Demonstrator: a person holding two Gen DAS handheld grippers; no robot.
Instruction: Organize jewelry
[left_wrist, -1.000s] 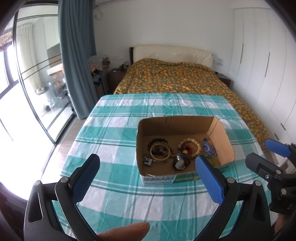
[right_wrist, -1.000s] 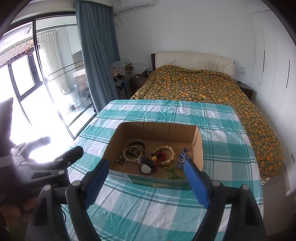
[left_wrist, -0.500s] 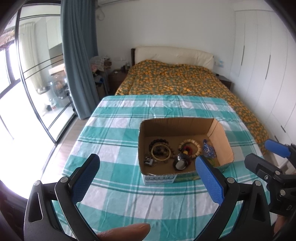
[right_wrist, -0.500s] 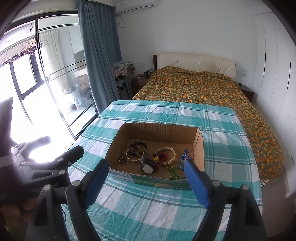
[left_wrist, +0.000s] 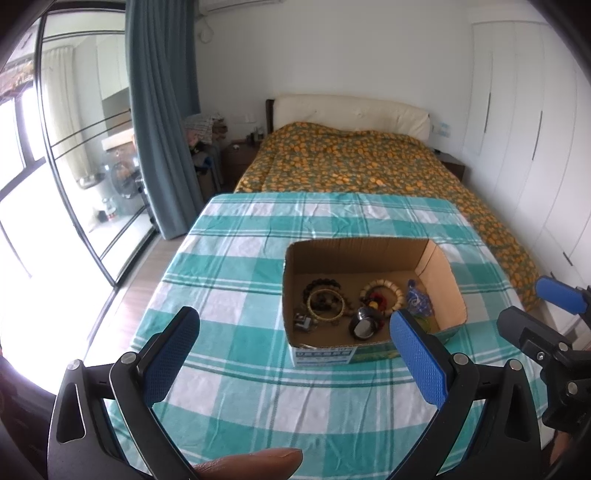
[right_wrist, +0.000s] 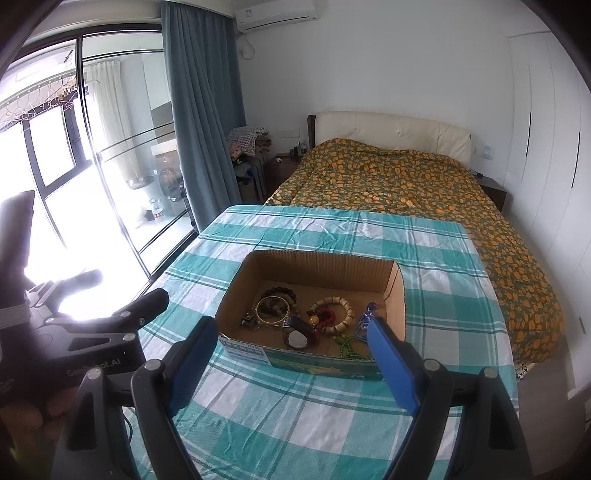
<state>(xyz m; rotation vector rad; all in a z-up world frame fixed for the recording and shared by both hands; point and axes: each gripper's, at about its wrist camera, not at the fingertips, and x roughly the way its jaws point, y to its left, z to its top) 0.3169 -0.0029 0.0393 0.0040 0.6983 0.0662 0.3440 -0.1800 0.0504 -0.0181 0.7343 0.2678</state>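
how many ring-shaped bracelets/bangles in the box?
3 clear ones in the cardboard box: dark bead bracelet back left, gold bangle overlapping it, pale wooden-bead bracelet centre. The tangle near the right wall may hide more.

Both cameras are rising and easing back from the desk (left_wrist: 236, 280). In the left wrist view the cardboard box (left_wrist: 321, 355) has slid right and sits smaller in frame than a second ago, with more checked cloth showing ahead of the left gripper (left_wrist: 293, 338), and the bed (left_wrist: 354, 166) sits lower, with more wall above it. In the right wrist view the box (right_wrist: 314, 363) has likewise drifted right and a touch lower, more of the air conditioner (right_wrist: 276, 14) shows at the top, and the right gripper (right_wrist: 291, 341) frames the box front from farther off.
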